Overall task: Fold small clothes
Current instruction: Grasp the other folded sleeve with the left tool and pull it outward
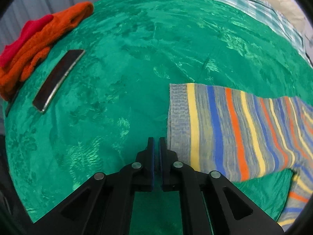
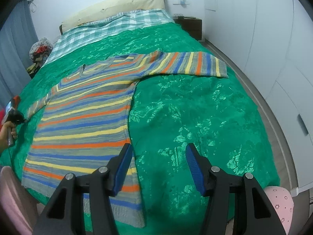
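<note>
In the left wrist view our left gripper shows its jaws nearly together, a thin slit between the blue pads and nothing in it; the sleeve cuff of the striped sweater lies just beside them at about 2 o'clock, and whether the right-hand pad touches it we cannot tell. The sleeve runs off to 3 o'clock and is cut by the lens edge. At 10 o'clock a dark phone lies flat on the green bedspread, with orange and red garments past it, partly out of view.

Our right gripper hangs with jaws wide apart and empty over the bedspread, its left pad over the sweater's side edge. The sweater lies spread flat, far sleeve toward 1 o'clock. At 9 o'clock a hand is barely seen.
</note>
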Motion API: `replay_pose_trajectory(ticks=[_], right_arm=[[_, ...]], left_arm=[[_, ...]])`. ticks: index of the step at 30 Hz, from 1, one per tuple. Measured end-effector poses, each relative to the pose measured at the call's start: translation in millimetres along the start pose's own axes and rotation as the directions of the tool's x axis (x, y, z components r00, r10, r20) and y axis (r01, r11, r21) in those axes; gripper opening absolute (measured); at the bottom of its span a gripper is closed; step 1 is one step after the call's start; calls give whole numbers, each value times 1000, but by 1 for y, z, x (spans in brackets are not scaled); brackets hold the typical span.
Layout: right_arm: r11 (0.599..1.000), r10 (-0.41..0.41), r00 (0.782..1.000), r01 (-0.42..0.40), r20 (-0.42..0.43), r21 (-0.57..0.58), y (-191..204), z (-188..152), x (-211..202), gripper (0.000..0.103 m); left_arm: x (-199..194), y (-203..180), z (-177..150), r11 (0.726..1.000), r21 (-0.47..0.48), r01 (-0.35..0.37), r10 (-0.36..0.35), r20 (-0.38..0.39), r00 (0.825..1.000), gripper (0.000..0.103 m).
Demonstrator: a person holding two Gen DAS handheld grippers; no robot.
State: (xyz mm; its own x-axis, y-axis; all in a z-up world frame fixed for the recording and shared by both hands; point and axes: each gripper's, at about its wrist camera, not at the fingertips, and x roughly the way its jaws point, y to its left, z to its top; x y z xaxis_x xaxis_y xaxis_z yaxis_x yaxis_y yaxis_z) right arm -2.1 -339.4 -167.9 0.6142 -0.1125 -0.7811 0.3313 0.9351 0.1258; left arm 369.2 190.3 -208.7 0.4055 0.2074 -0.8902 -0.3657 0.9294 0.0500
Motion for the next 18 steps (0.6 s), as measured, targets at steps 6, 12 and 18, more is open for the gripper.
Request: replay_pose_trajectory(ticks=[6,12,18], right_arm=[[999,-29,1000,28,11,40,-4,0,1,79],[991,-62,998,58,29,123,-11,-5,0,81],[995,-85,995,81,56,59,10,-10,-2,81]], left_arm=[[-58,21,-35,1000,15,27,-29,132,991,81],[-134,30,-103,989,13,149,-148,247,958,94],[-155,13,-160,986,45,164,-169,352,921,96]])
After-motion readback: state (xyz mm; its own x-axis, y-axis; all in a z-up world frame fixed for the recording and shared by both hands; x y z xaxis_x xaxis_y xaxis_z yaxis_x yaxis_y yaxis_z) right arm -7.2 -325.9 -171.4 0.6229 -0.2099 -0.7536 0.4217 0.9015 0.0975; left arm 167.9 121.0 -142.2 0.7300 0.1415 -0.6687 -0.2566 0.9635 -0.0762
